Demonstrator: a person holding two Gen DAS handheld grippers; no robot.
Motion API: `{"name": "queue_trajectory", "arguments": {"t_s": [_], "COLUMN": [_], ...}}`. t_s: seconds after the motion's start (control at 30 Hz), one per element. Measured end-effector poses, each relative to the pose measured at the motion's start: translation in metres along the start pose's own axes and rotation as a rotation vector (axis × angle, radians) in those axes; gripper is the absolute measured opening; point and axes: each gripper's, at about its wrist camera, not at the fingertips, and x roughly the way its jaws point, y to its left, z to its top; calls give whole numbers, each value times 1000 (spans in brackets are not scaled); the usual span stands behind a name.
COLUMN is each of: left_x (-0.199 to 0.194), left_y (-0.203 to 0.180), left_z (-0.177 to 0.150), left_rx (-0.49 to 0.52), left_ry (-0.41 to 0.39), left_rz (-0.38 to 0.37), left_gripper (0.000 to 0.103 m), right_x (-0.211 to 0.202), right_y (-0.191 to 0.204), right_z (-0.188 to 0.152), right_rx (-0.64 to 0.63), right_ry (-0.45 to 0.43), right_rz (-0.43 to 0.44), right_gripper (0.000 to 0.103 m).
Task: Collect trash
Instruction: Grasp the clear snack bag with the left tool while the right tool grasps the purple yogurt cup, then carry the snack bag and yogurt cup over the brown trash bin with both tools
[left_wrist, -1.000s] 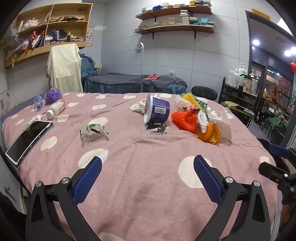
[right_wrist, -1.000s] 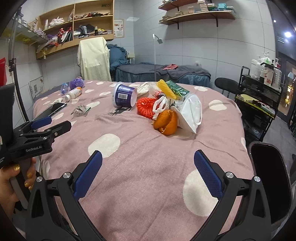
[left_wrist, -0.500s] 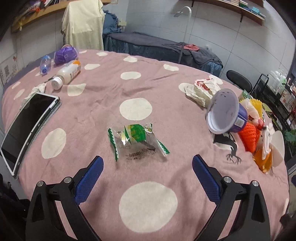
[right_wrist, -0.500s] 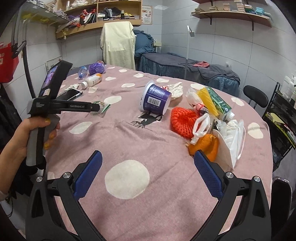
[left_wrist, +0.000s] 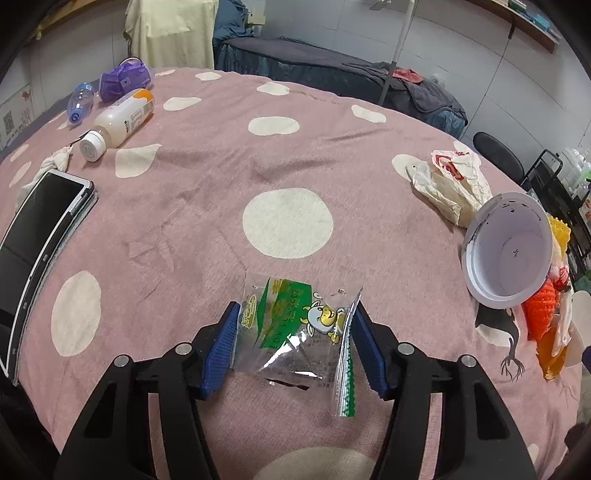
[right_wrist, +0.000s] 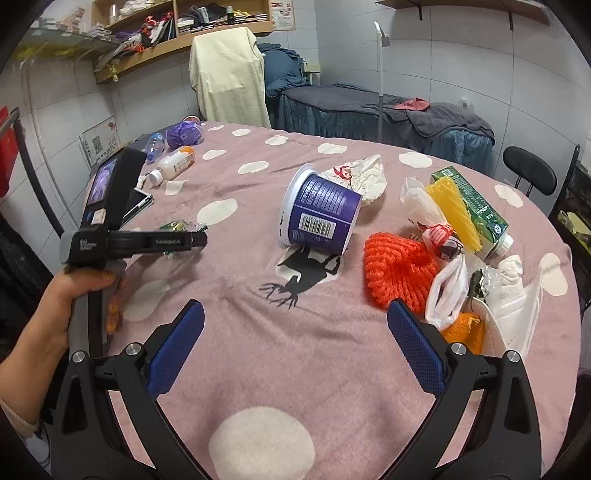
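A clear and green snack wrapper (left_wrist: 295, 328) lies on the pink spotted tablecloth (left_wrist: 221, 177). My left gripper (left_wrist: 295, 343) is closed in on it, both blue pads touching its sides. In the right wrist view the left gripper (right_wrist: 199, 238) is low over the wrapper (right_wrist: 177, 226). My right gripper (right_wrist: 295, 343) is open and empty above the cloth. A purple tub (right_wrist: 319, 216) lies on its side, also in the left wrist view (left_wrist: 508, 254). Beside it are crumpled paper (right_wrist: 364, 175), an orange net (right_wrist: 397, 269), a green carton (right_wrist: 476, 210) and white bags (right_wrist: 509, 306).
A tablet (left_wrist: 37, 243) lies at the table's left edge. A white bottle (left_wrist: 118, 123), a small blue bottle (left_wrist: 79, 105) and a purple pouch (left_wrist: 125, 79) lie at the far left. A black chair (right_wrist: 528, 173) and a bed (right_wrist: 388, 114) stand beyond the table.
My left gripper dropped down onto the wrapper and its jaws closed from wide open to pinching it. My right gripper stayed open and moved slightly forward toward the trash pile.
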Motion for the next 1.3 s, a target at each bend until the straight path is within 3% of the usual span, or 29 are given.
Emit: {"name": "queue_trajectory", "arguments": {"t_s": [0.03, 0.1, 0.2, 0.4, 0.63, 0.73, 1.07, 1.3], "left_x": [0, 1, 0, -3, -12, -15, -25, -45], "left_y": [1, 3, 4, 4, 2, 0, -2, -10], "left_z": [0, 0, -1, -2, -6, -10, -21, -29], "left_rx": [1, -5, -7, -12, -6, 1, -22, -6], "left_ry": [0, -2, -11, -37, -70, -82, -108, -152], "left_rz": [2, 1, -11, -24, -29, -32, -49, -55], "left_gripper": [38, 27, 25, 22, 22, 22, 22, 22], "right_x": [5, 15, 32, 71, 108, 114, 104, 70], "right_y": [-1, -3, -3, 1, -5, -10, -9, 1], "right_z": [6, 19, 39, 66, 73, 70, 63, 61], "right_rx": [9, 34, 47, 74, 100, 126, 116, 84], "right_ry": [-3, -5, -1, 29, 93, 104, 56, -13], "right_rz": [0, -9, -14, -112, -173, -168, -143, -92], "right_gripper": [98, 98, 98, 98, 66, 63, 62, 62]}}
